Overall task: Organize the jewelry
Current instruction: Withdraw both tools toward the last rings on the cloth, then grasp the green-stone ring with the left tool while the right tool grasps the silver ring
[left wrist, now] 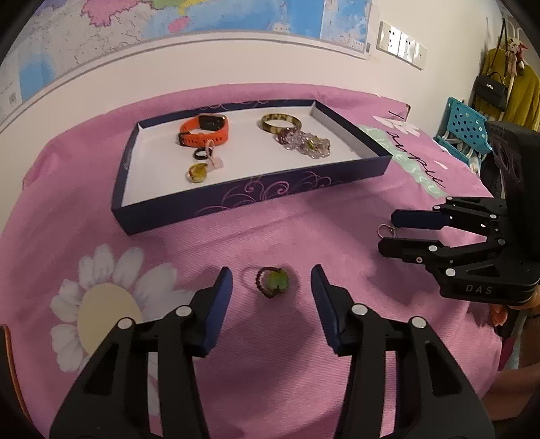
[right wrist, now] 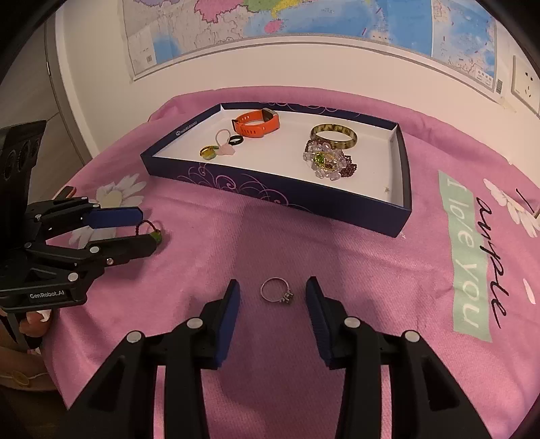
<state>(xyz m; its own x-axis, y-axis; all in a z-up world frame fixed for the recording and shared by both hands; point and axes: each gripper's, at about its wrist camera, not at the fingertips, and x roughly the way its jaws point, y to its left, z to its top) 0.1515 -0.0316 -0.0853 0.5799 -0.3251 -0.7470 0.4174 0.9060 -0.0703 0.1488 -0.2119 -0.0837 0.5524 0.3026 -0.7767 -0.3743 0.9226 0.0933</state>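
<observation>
A navy box lid (left wrist: pixel 256 196) (right wrist: pixel 270 189) with a white inside holds an orange watch (left wrist: pixel 204 130) (right wrist: pixel 258 123), a mottled bangle (left wrist: pixel 280 122) (right wrist: pixel 334 135), a beaded bracelet heap (left wrist: pixel 303 143) (right wrist: pixel 329 162) and small rings (left wrist: pixel 197 172) (right wrist: pixel 209 151). My left gripper (left wrist: pixel 271 282) (right wrist: pixel 148 226) is open, its fingers either side of a beaded ring with a green stone (left wrist: pixel 274 282) (right wrist: pixel 152 231) on the pink cloth. My right gripper (right wrist: pixel 272 292) (left wrist: pixel 388 229) is open around a silver ring (right wrist: pixel 276 290) (left wrist: pixel 386 230) lying on the cloth.
The pink cloth (left wrist: pixel 270 354) (right wrist: pixel 337 256) with daisy prints and lettering covers the table. A wall with maps (right wrist: pixel 270 30) stands behind. A blue crate (left wrist: pixel 462 130) and hanging bags are at the far right.
</observation>
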